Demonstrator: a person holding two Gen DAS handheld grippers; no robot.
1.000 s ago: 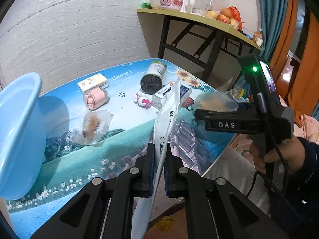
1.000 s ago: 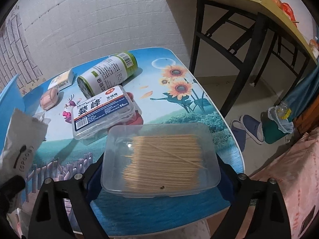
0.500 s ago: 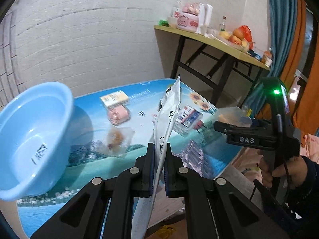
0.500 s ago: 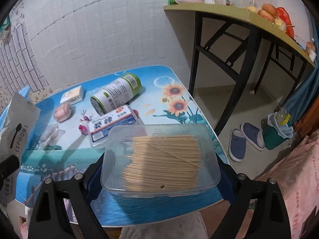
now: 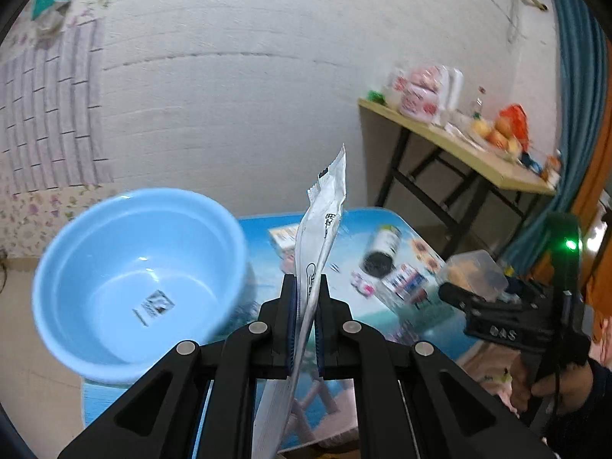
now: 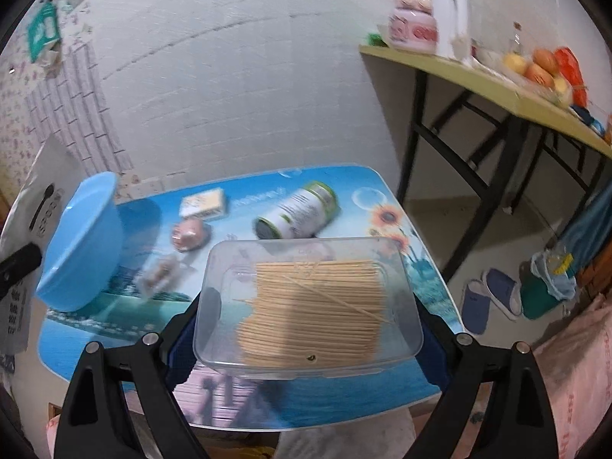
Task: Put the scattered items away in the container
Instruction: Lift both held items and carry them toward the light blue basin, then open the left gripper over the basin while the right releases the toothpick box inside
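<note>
My left gripper (image 5: 305, 298) is shut on a white spoon packet (image 5: 325, 214) and holds it upright, above the table, right of the light blue basin (image 5: 134, 279). The basin is empty and also shows in the right wrist view (image 6: 84, 244). My right gripper (image 6: 306, 313) is shut on a clear box of toothpicks (image 6: 310, 298), held above the table's near edge. On the table lie a green-labelled can (image 6: 298, 210), a small white box (image 6: 202, 202), a pink item (image 6: 189, 233) and a wrapped snack (image 6: 158, 273).
The blue picture-print table (image 6: 344, 390) stands against a white wall. A yellow folding table (image 6: 489, 80) with fruit and containers stands at the right. Slippers (image 6: 489, 298) and a green bin (image 6: 543, 287) are on the floor to the right.
Both grippers have risen and drawn back from the table with their loads. The left view has swung left, so the basin now sits larger and nearer the packet.
</note>
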